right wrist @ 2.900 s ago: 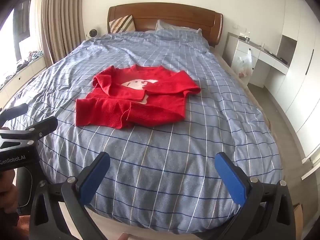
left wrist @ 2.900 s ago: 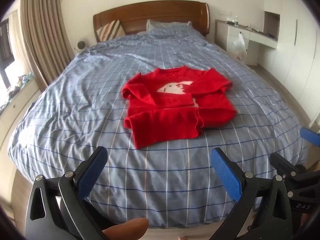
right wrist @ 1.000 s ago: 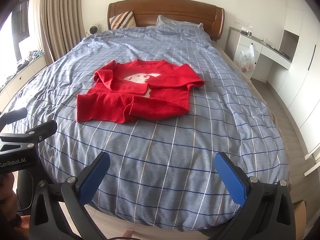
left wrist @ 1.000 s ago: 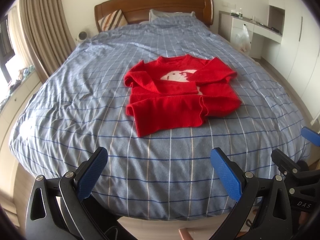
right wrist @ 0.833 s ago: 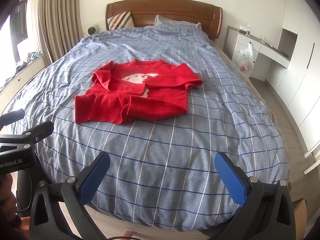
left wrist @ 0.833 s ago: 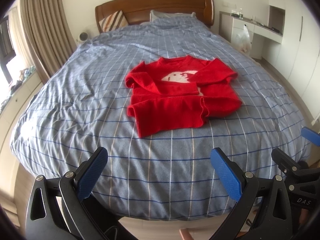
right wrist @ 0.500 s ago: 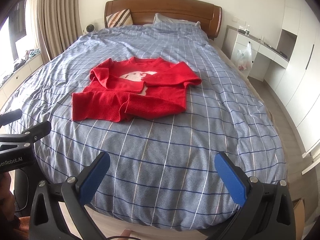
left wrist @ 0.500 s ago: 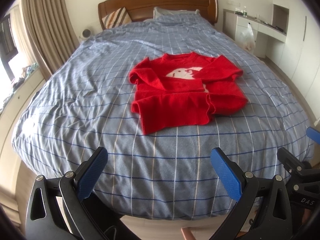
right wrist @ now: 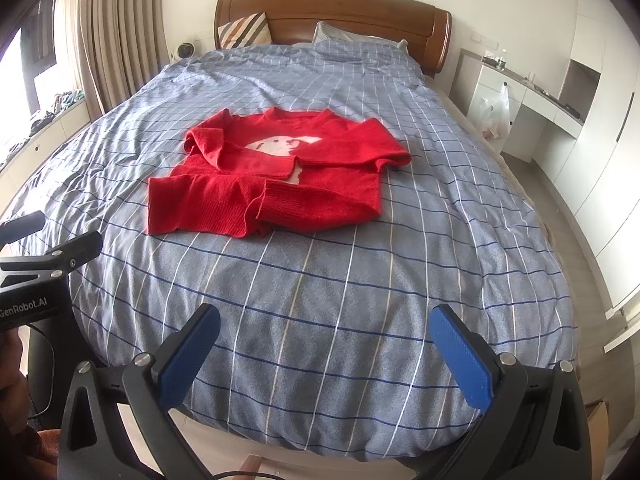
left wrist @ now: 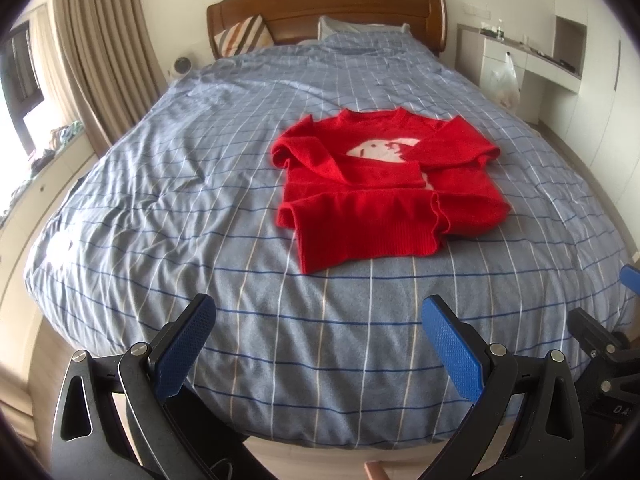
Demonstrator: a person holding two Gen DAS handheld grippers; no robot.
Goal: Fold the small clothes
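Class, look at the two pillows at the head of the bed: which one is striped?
The striped pillow leans against the wooden headboard on the curtain side. The other pillow, beside it nearer the desk, is plain and pale.

We count one red sweater [left wrist: 390, 184] on one bed [left wrist: 200, 208]. At the headboard [left wrist: 326, 12] we see two pillows: one striped [left wrist: 242, 36], one pale [left wrist: 352, 28]. We hold two tongs, the left tongs [left wrist: 318, 346] and the right tongs [right wrist: 326, 354], each with two blue pads. One plastic bag [left wrist: 505, 84] hangs at the white desk.
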